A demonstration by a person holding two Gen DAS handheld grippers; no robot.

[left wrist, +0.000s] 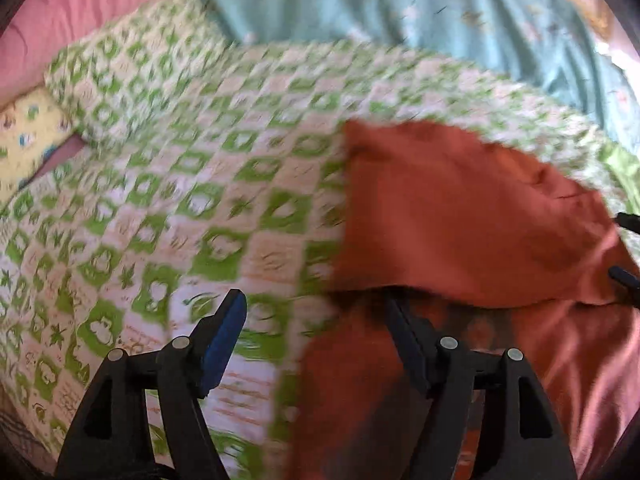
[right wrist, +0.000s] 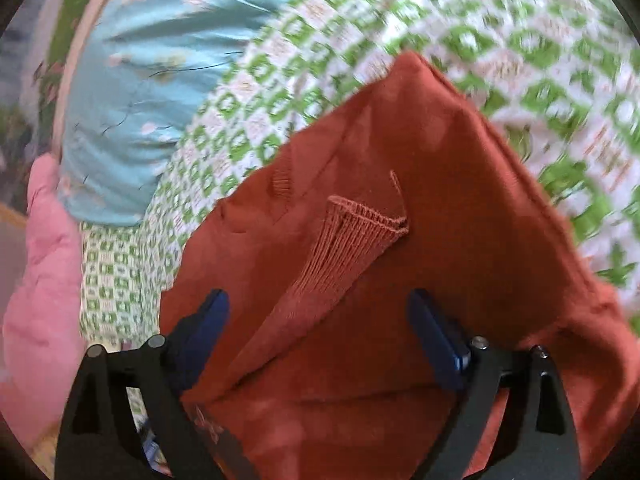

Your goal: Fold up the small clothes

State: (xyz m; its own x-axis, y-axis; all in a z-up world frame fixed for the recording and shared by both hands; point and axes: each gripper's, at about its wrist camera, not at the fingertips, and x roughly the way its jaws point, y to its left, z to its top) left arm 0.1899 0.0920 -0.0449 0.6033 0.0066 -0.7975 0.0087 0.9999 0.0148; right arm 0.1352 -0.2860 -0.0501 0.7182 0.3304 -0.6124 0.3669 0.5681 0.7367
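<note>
Rust garment (right wrist: 400,280) edge between spread fingers (right wrist: 432,328).

Both pictures are bright, with soft daylight and no hard shadows. In the left wrist view a white glare burns out the far right edge, so light seems to come from there. The green checked bedspread (left wrist: 224,184) is smeared by motion blur, most strongly in the right wrist view. The red garment (right wrist: 360,240) is sharper there; its ribbed strip shows clear threads. Fisheye bending curves everything, and the corners are black.
</note>
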